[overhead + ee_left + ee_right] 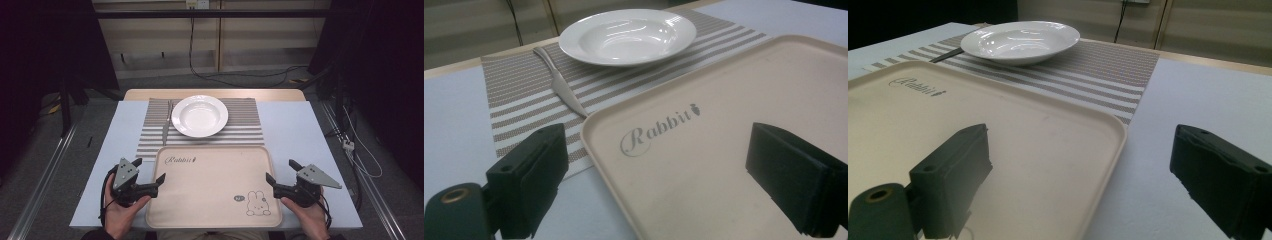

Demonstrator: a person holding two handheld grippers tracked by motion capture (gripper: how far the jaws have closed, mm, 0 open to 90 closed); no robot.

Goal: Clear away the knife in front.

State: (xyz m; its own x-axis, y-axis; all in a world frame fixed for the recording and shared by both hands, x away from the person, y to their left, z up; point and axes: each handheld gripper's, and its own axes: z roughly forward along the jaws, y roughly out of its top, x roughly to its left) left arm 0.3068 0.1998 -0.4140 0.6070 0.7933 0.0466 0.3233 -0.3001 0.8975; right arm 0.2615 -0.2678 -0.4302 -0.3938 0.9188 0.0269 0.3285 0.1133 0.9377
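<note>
Pale blue tabletop point(300, 125), dim workshop beyond: the beige rectangular plastic tray printed with a rabbit point(215, 187) lies at the near edge, my left gripper point(149, 175) and right gripper point(282, 174) each straddling one of its side rims, jaws wide and empty. To lift it well, I judge, I should seat both rims deep, close together, and raise evenly, clear of the white ceramic soup plate point(200, 116) and steel knife point(165, 127) on the striped woven placemat point(245, 130).
</note>
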